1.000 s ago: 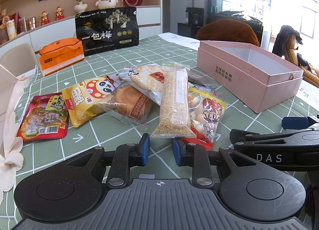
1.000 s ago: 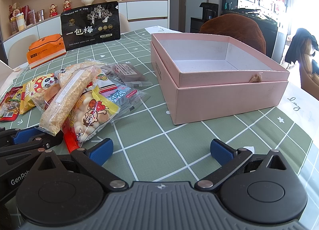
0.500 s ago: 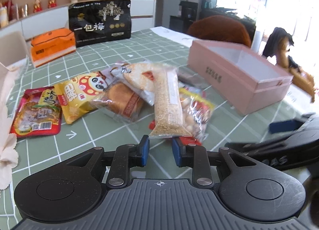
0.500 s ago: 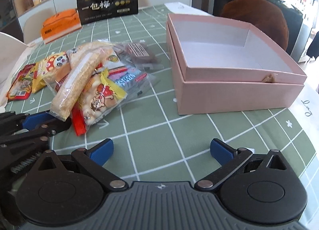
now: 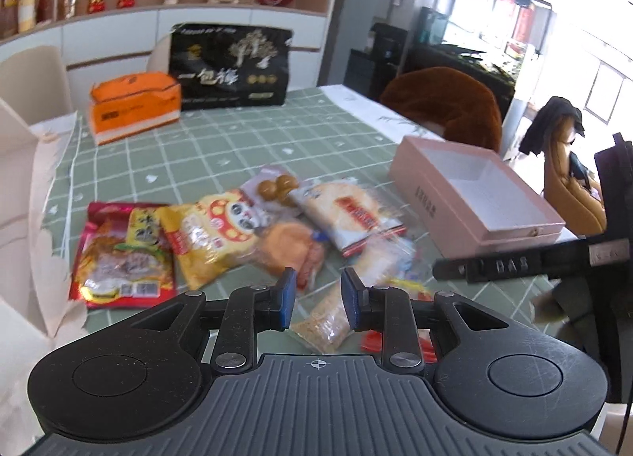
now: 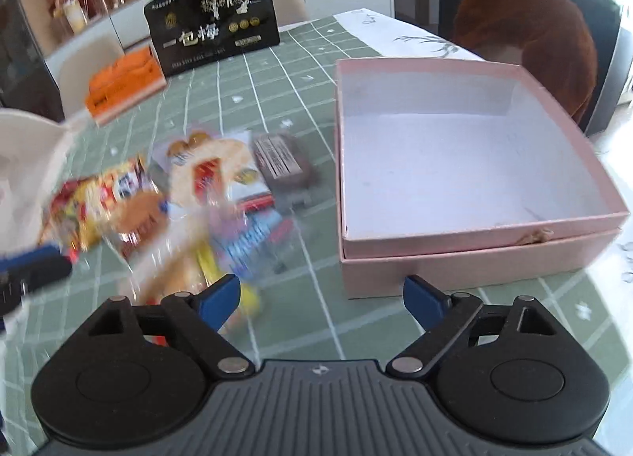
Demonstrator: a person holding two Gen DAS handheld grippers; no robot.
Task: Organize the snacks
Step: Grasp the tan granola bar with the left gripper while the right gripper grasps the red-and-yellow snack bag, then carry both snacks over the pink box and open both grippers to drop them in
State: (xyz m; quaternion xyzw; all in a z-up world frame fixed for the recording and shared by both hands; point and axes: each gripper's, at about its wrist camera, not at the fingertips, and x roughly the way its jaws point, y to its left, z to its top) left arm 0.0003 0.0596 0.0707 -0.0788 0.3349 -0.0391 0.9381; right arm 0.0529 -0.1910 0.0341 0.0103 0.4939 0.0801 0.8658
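A pile of snack packets (image 5: 277, 226) lies on the green checked tablecloth, also blurred in the right wrist view (image 6: 205, 198). An open, empty pink box (image 6: 467, 163) stands to the right of the pile and shows in the left wrist view (image 5: 474, 194). My left gripper (image 5: 316, 297) hovers above the near end of a long grain bar packet (image 5: 328, 321), jaws narrowly apart and empty. My right gripper (image 6: 320, 297) is open wide and empty, above the table between the pile and the box's near corner.
A black bag with gold print (image 5: 229, 68) and an orange pack (image 5: 134, 103) stand at the table's far side. A brown chair back (image 6: 526, 32) is behind the box. White torn paper (image 5: 23, 218) lies along the left edge.
Both grippers have risen and tilted, so the views look down on the table from higher. The snacks and the box have not moved. The jaws hold the same openings.
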